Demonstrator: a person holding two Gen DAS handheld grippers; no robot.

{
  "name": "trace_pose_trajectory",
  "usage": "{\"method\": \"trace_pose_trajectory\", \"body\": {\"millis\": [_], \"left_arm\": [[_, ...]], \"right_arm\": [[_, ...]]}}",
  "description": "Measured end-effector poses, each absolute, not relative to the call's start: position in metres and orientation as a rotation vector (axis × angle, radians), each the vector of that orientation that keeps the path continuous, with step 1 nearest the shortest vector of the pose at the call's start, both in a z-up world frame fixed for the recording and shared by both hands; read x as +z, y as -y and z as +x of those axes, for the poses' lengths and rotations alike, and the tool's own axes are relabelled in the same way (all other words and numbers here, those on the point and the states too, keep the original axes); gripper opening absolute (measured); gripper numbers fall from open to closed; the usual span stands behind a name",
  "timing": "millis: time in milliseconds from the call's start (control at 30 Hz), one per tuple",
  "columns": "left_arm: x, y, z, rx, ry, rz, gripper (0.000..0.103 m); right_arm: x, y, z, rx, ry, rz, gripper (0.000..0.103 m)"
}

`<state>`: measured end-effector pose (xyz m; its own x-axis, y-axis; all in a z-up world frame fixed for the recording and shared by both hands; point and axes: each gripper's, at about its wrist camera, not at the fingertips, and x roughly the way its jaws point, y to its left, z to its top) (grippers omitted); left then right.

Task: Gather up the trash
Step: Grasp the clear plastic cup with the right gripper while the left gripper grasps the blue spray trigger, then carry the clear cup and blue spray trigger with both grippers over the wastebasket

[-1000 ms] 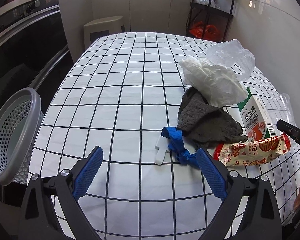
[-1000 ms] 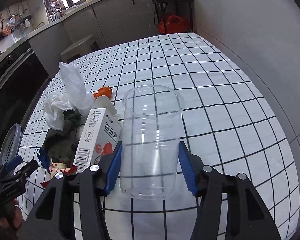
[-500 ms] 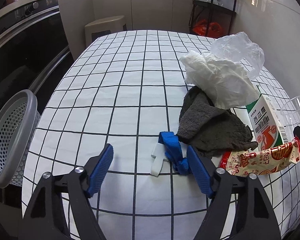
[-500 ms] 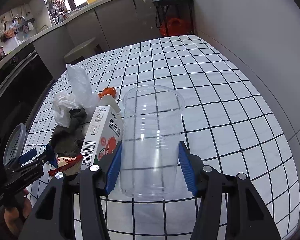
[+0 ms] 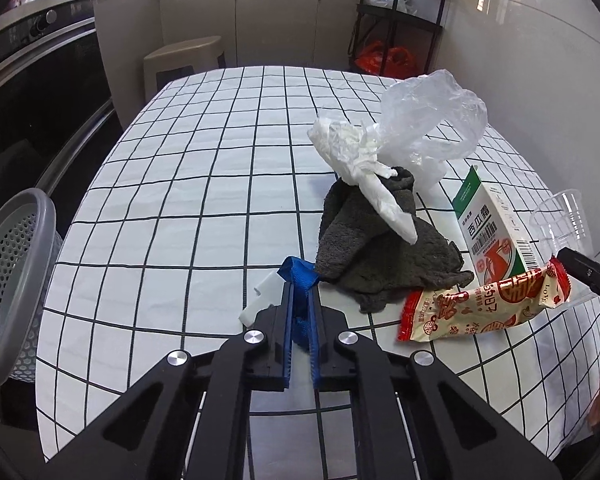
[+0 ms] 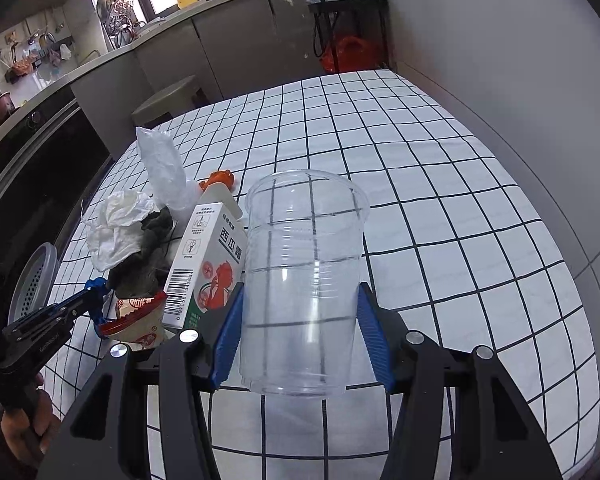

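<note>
On the checked tablecloth (image 5: 204, 184) lies a heap of trash. My left gripper (image 5: 300, 320) is shut on a blue ribbon (image 5: 298, 274) that has a white tag (image 5: 262, 300) beside it. Just behind are a dark grey cloth (image 5: 380, 252), crumpled white paper (image 5: 352, 148), a clear plastic bag (image 5: 432, 120), a green and white carton (image 5: 492, 236) and a red snack wrapper (image 5: 484, 308). My right gripper (image 6: 300, 336) is shut on an upright clear plastic cup (image 6: 304, 280), to the right of the carton (image 6: 208, 272). The left gripper (image 6: 94, 292) shows at the heap's near left.
A grey perforated basket (image 5: 8, 280) stands off the table's left edge. A white bottle with an orange top (image 6: 220, 180) lies behind the carton. A stool (image 5: 184, 56), counters and a black shelf rack (image 5: 400, 12) lie beyond the table. A wall runs along the right.
The left gripper's jaws have closed from wide open onto the blue ribbon. The right gripper still holds the cup in the same place.
</note>
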<state>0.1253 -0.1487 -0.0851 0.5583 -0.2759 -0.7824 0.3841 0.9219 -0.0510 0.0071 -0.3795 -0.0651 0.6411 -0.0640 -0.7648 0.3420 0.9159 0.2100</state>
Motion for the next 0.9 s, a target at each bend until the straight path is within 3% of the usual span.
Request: {"method": "trace_pose_trajectory", "body": {"millis": [367,900], "left_arm": [[-0.034,0.118,0.104,-0.384,-0.777,0.117,0.007],[0.016,-0.01,0.086,-0.211,-0.685,0.062,0.007]], "right_arm": [[-0.038,0.364,-0.016,-0.214,-0.772,0.346,0.053],[0.006,0.226,-0.006,0.045,-0.702,0.277,0.053]]}}
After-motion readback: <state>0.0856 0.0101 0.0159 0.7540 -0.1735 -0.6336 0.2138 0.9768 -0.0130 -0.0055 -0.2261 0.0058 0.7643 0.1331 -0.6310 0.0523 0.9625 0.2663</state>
